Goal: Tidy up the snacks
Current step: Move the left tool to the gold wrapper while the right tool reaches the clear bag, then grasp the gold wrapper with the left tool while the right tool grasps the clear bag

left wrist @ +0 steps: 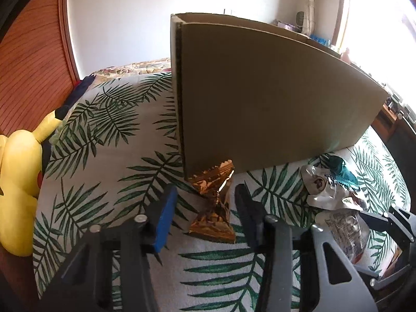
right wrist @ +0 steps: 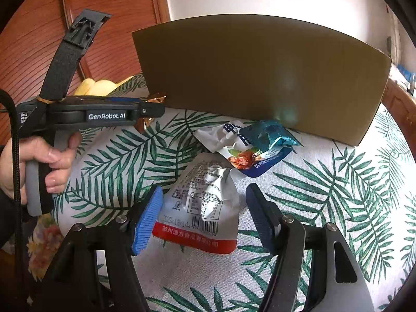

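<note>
The left gripper is held open, its jaws either side of a gold wrapper that lies on the leaf-print cloth with its far end against the corner of the box. The right gripper is also open, with a white pouch framed between its jaws; 2 more packets, a teal packet and a blue-edged pouch, are piled just beyond, near the box wall. Each snack is best pinched at its narrow middle, the jaws lowered to the cloth before closing, then lifted clear over the tall wall so nothing is snagged or crushed
</note>
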The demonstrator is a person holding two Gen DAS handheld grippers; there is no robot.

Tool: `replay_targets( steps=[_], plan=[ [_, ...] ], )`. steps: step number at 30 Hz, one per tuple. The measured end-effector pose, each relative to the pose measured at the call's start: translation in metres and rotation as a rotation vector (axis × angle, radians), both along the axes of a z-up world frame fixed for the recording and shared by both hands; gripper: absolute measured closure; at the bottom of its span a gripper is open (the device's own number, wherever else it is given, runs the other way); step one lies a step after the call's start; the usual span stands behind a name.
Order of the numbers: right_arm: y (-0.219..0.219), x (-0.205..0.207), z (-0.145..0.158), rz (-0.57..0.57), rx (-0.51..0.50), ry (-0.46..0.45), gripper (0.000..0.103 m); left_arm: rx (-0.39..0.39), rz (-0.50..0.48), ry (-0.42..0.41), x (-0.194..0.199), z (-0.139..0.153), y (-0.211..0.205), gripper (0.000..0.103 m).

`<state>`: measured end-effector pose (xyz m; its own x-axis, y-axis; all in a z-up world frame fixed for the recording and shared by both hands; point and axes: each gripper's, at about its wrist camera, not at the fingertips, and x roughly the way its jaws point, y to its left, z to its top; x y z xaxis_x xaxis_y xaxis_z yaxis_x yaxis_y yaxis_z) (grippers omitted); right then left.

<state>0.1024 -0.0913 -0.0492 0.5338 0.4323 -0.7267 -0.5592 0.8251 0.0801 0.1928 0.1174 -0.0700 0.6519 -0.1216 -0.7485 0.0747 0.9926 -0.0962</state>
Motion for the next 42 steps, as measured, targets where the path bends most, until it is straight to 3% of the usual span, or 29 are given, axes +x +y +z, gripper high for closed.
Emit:
replay_targets(
  steps=[2,3,7,11,34,40,42],
  plan=[
    [0.001,0.000,-0.001,-0.001,-0.005,-0.003,0.035,-0.007,0.003,0.002,0.000,-0.001,0.002,0.066],
    [0.001,-0.001,-0.001,0.001,-0.010,-0.006,0.035,-0.012,0.010,-0.001,0.000,-0.001,0.004,0.075],
    [0.013,-0.002,-0.006,0.011,-0.026,-0.018,0.035,-0.005,0.002,-0.001,-0.003,-0.001,0.005,0.079],
    [0.013,-0.003,-0.007,0.004,-0.027,-0.021,0.035,0.010,-0.019,0.000,-0.012,0.000,0.001,0.079],
    [0.028,0.003,-0.011,0.025,-0.084,-0.043,0.033,-0.079,-0.067,-0.078,-0.070,0.031,-0.010,0.079],
    [0.022,-0.008,-0.008,0.052,-0.072,-0.030,0.048,-0.090,-0.072,-0.086,-0.075,0.033,-0.010,0.079],
    [0.014,-0.008,-0.005,0.061,-0.021,0.011,0.061,-0.090,-0.071,-0.084,-0.076,0.031,-0.011,0.079]
  ],
)
